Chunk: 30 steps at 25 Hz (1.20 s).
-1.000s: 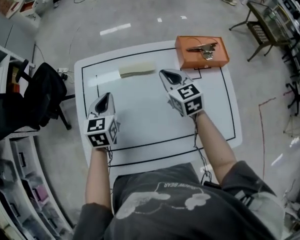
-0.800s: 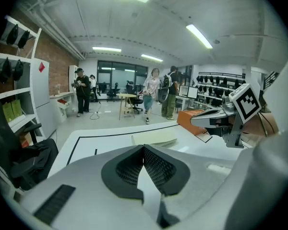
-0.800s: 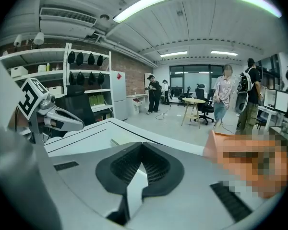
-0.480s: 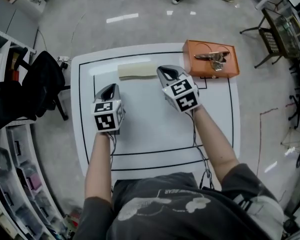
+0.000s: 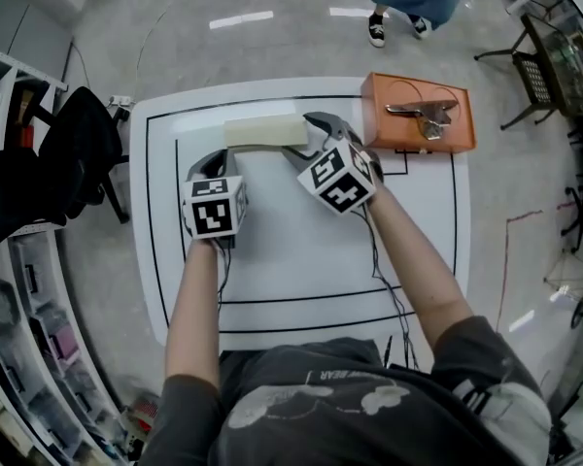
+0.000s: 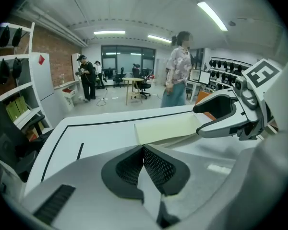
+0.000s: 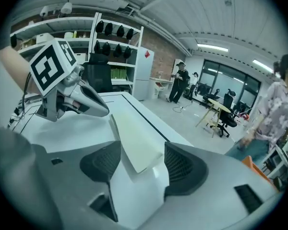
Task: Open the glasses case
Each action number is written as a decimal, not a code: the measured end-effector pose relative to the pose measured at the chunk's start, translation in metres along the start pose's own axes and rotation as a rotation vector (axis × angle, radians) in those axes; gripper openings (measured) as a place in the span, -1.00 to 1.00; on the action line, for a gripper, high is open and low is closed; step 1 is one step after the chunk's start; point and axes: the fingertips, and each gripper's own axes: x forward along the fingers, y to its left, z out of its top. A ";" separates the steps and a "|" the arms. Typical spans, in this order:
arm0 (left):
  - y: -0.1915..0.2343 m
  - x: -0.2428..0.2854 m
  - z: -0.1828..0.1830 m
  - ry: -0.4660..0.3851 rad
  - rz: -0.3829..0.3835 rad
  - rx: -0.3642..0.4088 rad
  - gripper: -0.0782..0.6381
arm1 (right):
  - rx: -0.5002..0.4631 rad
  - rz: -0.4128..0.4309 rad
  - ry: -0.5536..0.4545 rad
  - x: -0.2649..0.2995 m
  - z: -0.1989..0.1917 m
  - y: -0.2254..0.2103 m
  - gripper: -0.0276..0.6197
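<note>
Right of the glasses case (image 5: 262, 130), orange box (image 5: 389, 136) with metal tool (image 5: 423, 112)

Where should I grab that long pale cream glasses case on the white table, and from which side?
Grip the pale cream glasses case at its right end, coming along its length from the right, one finger on each long side. It lies flat on the white table and is narrow that way. The right gripper, whose jaws have just been opening, has that end between them.

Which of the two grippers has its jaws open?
The right gripper: its jaws have just been opening and stand apart around the end of the glasses case. The left gripper is shut.
</note>
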 end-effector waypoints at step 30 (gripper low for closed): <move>0.002 0.014 -0.003 0.016 0.022 0.000 -0.78 | -0.193 0.072 0.101 0.013 -0.007 -0.001 -0.09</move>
